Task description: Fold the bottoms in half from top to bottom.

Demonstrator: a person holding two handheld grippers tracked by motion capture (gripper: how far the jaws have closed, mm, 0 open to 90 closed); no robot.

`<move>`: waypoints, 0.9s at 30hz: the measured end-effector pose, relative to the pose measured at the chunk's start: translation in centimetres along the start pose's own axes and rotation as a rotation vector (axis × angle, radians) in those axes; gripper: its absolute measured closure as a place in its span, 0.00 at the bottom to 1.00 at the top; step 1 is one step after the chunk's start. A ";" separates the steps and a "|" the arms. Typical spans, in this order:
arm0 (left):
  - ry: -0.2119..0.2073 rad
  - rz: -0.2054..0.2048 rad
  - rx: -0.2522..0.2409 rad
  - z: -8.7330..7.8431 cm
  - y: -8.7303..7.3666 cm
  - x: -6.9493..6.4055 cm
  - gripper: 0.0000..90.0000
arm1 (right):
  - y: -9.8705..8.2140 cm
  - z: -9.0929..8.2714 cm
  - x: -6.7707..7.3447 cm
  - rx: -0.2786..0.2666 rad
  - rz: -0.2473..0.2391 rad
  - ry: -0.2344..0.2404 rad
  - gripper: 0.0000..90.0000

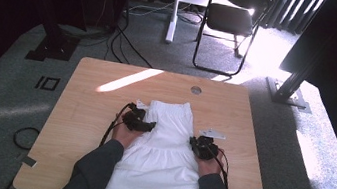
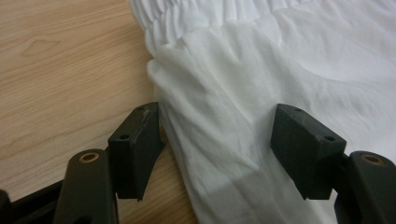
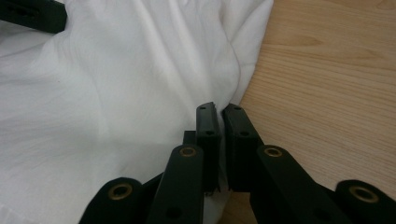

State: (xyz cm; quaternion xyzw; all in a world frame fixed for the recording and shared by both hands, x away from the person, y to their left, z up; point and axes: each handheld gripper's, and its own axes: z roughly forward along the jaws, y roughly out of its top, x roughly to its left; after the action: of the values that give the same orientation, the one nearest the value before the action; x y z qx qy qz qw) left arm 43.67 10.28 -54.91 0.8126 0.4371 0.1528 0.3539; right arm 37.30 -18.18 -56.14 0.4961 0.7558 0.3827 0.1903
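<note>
A white tiered skirt (image 1: 162,159) with a gathered waistband (image 1: 170,107) lies flat on the wooden table (image 1: 93,108), waistband at the far end. My left gripper (image 1: 150,125) rests at the skirt's left edge just below the waistband. In the left gripper view its jaws stand open (image 2: 217,140), one on the bare wood and one over the cloth (image 2: 243,93), and the pads do not press. At the right edge, my right gripper (image 1: 194,143) is shut on a fold of the skirt (image 3: 140,84), with cloth pinched between the jaws (image 3: 220,112).
A round cable hole (image 1: 196,89) sits near the table's far edge. A black folding chair (image 1: 233,18) and a white desk leg (image 1: 173,9) stand on the carpet beyond. Cables (image 1: 128,43) trail across the floor at left. Bare wood flanks the skirt on both sides.
</note>
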 end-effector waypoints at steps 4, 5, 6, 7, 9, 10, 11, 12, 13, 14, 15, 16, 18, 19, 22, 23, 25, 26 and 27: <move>-0.016 0.008 0.000 -0.1 0.0 -0.1 0.50 | 0.5 0.0 0.1 0.034 -0.005 0.032 0.72; -0.018 0.009 0.002 -0.1 0.0 -0.1 0.51 | 0.7 0.1 0.0 0.040 -0.012 0.031 0.65; -0.019 0.008 0.003 0.0 0.1 -0.2 0.52 | 1.0 0.0 0.0 0.039 -0.015 0.033 0.60; -0.019 0.011 0.004 0.0 0.1 -0.2 0.52 | 1.4 -0.1 -0.1 0.030 -0.014 0.028 0.57; -0.020 0.011 0.001 0.0 0.1 -0.2 0.52 | 2.6 -0.3 -0.4 0.012 -0.004 0.027 0.50; -0.019 0.010 0.000 0.0 0.1 -0.3 0.52 | 3.3 -0.2 -0.6 0.014 0.004 0.036 0.45; -0.020 0.012 0.000 0.0 0.1 -0.3 0.52 | 4.0 0.1 -0.8 0.027 0.011 0.037 0.43; -0.021 0.013 -0.001 0.1 0.1 -0.3 0.52 | 4.7 0.5 -1.0 0.029 0.016 0.033 0.41; -0.021 0.011 -0.003 0.1 0.1 -0.4 0.52 | 5.3 1.0 -1.1 0.030 0.009 0.026 0.38; -0.023 0.011 -0.003 0.1 0.1 -0.4 0.52 | 5.8 1.6 -1.1 0.043 0.004 0.019 0.34; -0.024 0.011 -0.004 0.2 0.1 -0.4 0.52 | 6.4 2.3 -1.2 0.064 0.003 0.032 0.33; -0.025 0.010 -0.005 0.2 0.2 -0.4 0.52 | 6.8 3.0 -1.2 0.080 0.003 0.045 0.30; -0.025 0.010 -0.005 0.2 0.2 -0.4 0.52 | 7.0 3.5 -1.1 0.086 0.001 0.040 0.30; -0.029 0.011 -0.003 0.2 0.2 -0.3 0.52 | 7.0 3.5 -1.1 0.086 0.001 0.040 0.30; -0.025 0.014 0.000 0.2 0.3 -0.3 0.52 | 7.3 6.2 -1.3 0.138 -0.015 -0.006 0.33; -0.015 0.014 0.005 0.3 0.4 -0.4 0.52 | 7.2 6.4 -1.4 0.135 -0.014 -0.008 0.37; -0.001 0.014 0.015 0.4 0.6 -0.6 0.54 | 7.3 6.5 -1.1 0.123 -0.040 0.005 0.51; -0.004 0.012 0.022 0.5 0.8 -0.6 0.57 | 7.4 6.6 -0.9 0.124 -0.072 -0.012 0.57; -0.010 0.007 0.030 0.6 1.1 -0.5 0.61 | 7.4 6.7 -0.7 0.123 -0.077 -0.011 0.66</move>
State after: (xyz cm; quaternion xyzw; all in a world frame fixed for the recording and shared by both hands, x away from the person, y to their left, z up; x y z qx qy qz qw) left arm 44.33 9.19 -54.51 0.8202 0.4348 0.1434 0.3430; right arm 46.55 -14.60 -54.73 0.4794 0.7954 0.3251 0.1785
